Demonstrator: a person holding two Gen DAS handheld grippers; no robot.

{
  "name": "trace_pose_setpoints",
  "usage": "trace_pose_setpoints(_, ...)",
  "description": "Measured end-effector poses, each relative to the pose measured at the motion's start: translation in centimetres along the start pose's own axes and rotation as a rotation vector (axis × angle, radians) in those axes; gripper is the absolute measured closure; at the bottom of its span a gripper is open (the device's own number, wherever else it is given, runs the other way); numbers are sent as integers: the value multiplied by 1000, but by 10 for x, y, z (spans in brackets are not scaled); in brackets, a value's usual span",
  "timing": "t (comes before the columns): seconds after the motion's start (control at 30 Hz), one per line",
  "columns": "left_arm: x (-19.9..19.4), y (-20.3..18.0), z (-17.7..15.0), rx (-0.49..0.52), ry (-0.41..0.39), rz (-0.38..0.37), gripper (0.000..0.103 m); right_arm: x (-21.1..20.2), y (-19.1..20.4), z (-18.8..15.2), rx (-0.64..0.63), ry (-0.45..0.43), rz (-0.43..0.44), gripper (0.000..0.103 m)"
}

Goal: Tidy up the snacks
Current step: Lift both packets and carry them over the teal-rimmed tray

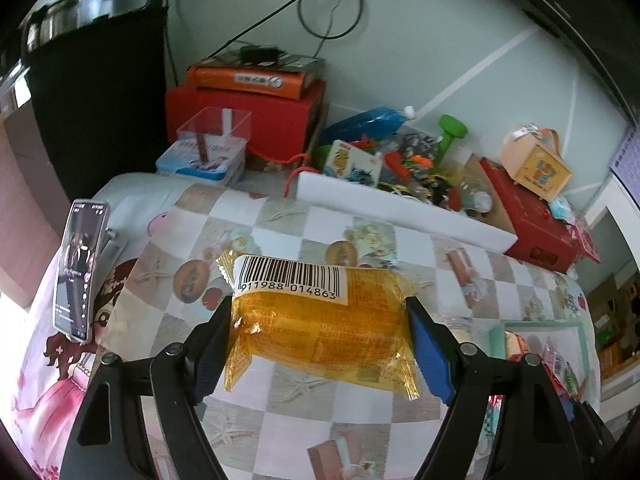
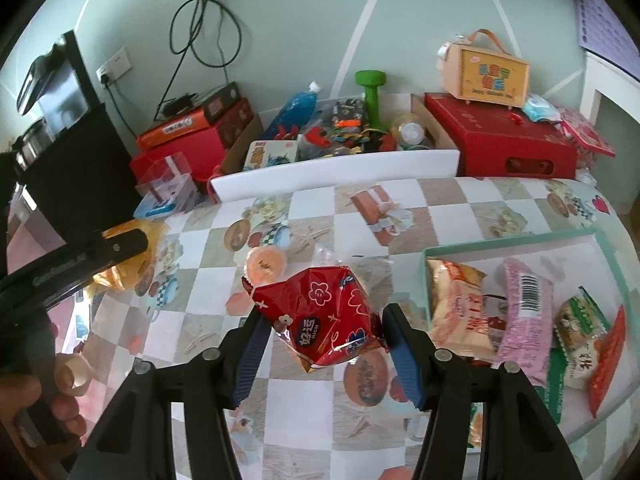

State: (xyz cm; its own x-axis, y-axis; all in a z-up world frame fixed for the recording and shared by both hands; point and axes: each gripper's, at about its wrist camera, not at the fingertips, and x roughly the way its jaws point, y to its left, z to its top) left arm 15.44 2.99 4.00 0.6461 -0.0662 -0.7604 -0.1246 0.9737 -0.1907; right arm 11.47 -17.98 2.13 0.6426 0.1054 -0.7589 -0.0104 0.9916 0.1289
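Observation:
My left gripper (image 1: 320, 312) is shut on a yellow snack packet (image 1: 320, 320) with a white barcode label, held above the checked tablecloth; the same packet shows at the left of the right wrist view (image 2: 128, 256). My right gripper (image 2: 322, 320) is shut on a red snack packet (image 2: 328, 320) with flower prints, held above the table. A mint-green tray (image 2: 520, 240) to its right holds several snack packets, among them a pink one (image 2: 524, 312) and an orange one (image 2: 456, 304). A small orange jelly cup (image 2: 265, 266) lies on the table beyond the red packet.
A white board (image 2: 336, 172) edges a cardboard box of toys, with a green dumbbell (image 2: 370, 96) behind it. Red boxes (image 2: 500, 140) stand at the back right and back left. A phone (image 1: 78, 268) leans on a stand at the table's left. A clear plastic box (image 1: 214, 128) is at the back left.

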Motion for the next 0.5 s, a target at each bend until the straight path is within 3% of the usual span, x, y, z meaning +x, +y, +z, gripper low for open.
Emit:
trace_pose_setpoints(0.23, -8, -37, -4, 76, -10, -53, 21, -9, -34, 4, 74, -18, -33, 42)
trace_pose_setpoints(0.5, -9, -104, -25, 218, 26, -171, 21, -25, -99, 7, 218, -48, -133, 42)
